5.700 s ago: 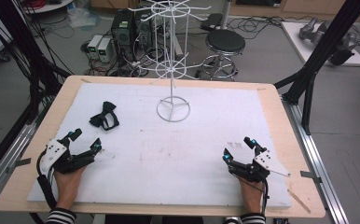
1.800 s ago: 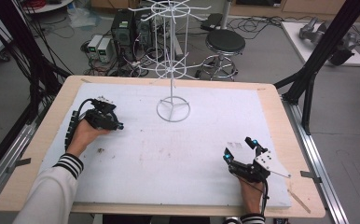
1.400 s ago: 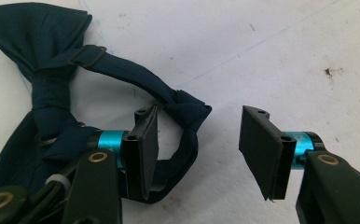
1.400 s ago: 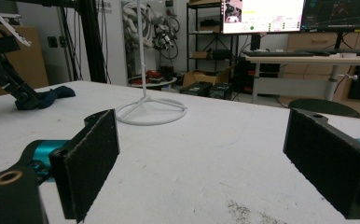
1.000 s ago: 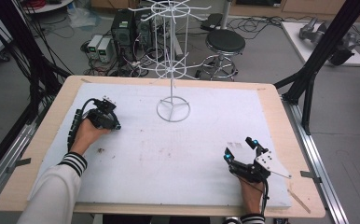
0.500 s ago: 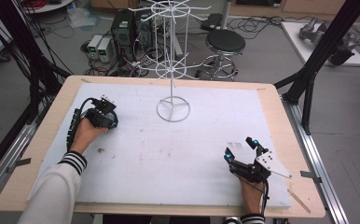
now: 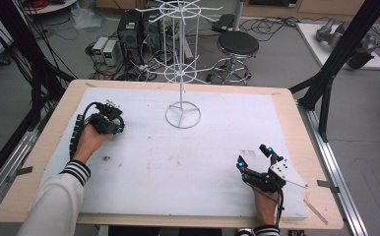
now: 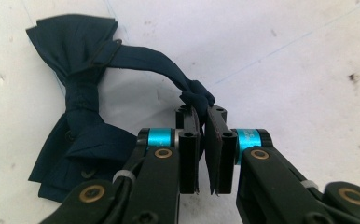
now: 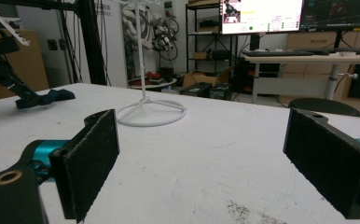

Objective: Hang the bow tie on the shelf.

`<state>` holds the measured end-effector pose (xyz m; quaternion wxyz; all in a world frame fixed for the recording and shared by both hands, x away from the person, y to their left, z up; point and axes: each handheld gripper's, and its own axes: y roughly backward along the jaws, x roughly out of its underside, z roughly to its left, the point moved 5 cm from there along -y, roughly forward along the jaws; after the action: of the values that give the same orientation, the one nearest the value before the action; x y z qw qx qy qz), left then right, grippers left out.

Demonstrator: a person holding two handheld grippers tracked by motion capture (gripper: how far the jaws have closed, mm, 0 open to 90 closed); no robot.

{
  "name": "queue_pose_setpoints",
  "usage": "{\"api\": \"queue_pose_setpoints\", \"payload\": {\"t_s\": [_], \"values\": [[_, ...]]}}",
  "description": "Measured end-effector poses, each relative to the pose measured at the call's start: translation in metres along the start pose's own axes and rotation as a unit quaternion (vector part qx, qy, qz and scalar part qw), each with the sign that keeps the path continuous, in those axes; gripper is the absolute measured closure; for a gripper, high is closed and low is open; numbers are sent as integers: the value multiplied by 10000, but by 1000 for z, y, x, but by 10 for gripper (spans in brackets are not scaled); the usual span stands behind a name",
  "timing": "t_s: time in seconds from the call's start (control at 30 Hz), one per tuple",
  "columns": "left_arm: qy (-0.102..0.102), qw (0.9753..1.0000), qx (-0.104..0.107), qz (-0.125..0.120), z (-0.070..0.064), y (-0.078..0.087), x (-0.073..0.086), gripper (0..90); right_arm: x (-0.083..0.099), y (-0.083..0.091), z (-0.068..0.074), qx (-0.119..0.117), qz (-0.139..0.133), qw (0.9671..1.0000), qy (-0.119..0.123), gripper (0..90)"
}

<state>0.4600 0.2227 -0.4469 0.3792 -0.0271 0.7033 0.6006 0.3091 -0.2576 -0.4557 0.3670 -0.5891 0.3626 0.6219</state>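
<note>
Over on the far left of the white-topped bench (image 7: 188, 167), the left gripper (image 8: 201, 126) now has its jaws pinched on the navy bow tie (image 8: 80, 116) strap, having moved up from the near edge. Right gripper (image 7: 257, 164) sits wide open, empty. White wire rack (image 7: 182, 73) behind; cluttered lab room.

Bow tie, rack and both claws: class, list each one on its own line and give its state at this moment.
Bow tie: lying on the white table, its strap pinched by the left claw.
Left claw: shut on the strap, at the table's far left.
Right claw: open, holding nothing, resting near the front right.
Rack: upright at the far middle, arms bare.
</note>
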Motion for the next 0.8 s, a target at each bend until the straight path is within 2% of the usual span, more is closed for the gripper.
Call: {"api": "queue_pose_setpoints", "payload": {"t_s": [0.07,0.17,0.3,0.5,0.53,0.6,0.8], "values": [[22,9999,95,-127,0,3,-1,839,0,0,0,3,-9,10000,20,96],[33,9994,130,-328,-1,7,-3,839,0,0,0,1,4,10000,-2,96],[33,9973,209,-709,-3,17,-8,839,0,0,0,2,5,10000,1,96],[68,9924,361,-1171,-6,31,-14,840,0,0,1,-7,20,10000,10,96],[68,9924,361,-1171,-6,31,-14,840,0,0,1,-7,20,10000,10,96],[107,9897,438,-1360,-8,37,-16,840,0,0,1,-16,12,10000,26,96],[95,9851,521,-1638,-13,47,-21,840,0,0,1,-9,13,10000,47,96]]}}
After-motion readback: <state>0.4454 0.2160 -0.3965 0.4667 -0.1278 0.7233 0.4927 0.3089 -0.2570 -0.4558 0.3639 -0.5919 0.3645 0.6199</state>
